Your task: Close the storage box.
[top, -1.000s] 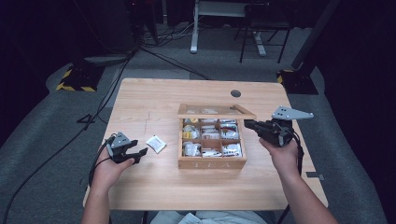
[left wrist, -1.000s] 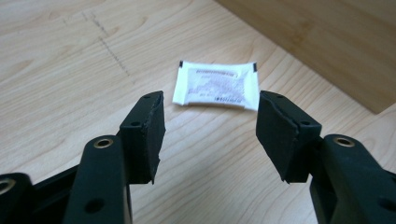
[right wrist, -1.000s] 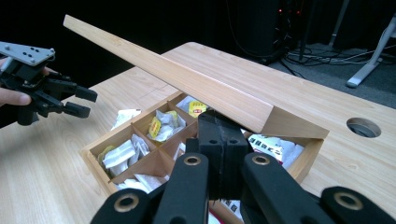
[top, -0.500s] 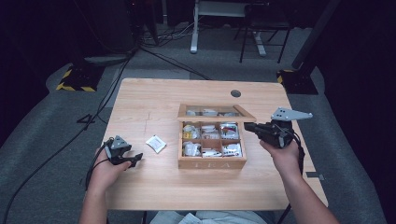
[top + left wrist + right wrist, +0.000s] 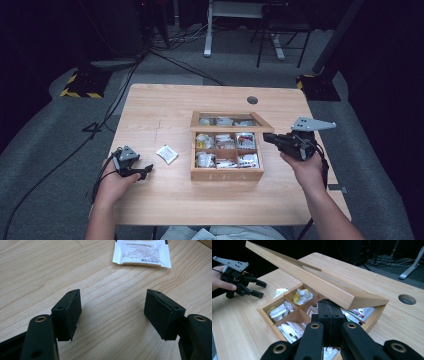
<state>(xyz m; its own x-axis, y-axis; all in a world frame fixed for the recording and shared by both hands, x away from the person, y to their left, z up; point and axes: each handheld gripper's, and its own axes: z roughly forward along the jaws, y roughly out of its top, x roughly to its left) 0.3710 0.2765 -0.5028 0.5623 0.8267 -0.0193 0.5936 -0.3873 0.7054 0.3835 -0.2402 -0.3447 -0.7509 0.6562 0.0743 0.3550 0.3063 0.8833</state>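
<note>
Well, the lid [image 5: 312, 280] of the tea box [image 5: 226, 174] could drop. The right gripper [image 5: 272, 138] is clenched beside it; the left gripper [image 5: 113, 312] gapes wide before a packet [image 5: 141, 252].

"TEA" on wooden box [image 5: 226, 174] front

— How many boxes on the desk [image 5: 165, 105]?
— One wooden tea box [image 5: 226, 172], lid [image 5: 231, 128] raised.
— Loose sachets beside the box?
— One white sachet [image 5: 166, 154], just left of it.
— Claws?
— Two: left claw [image 5: 145, 171], right claw [image 5: 267, 138].
</note>
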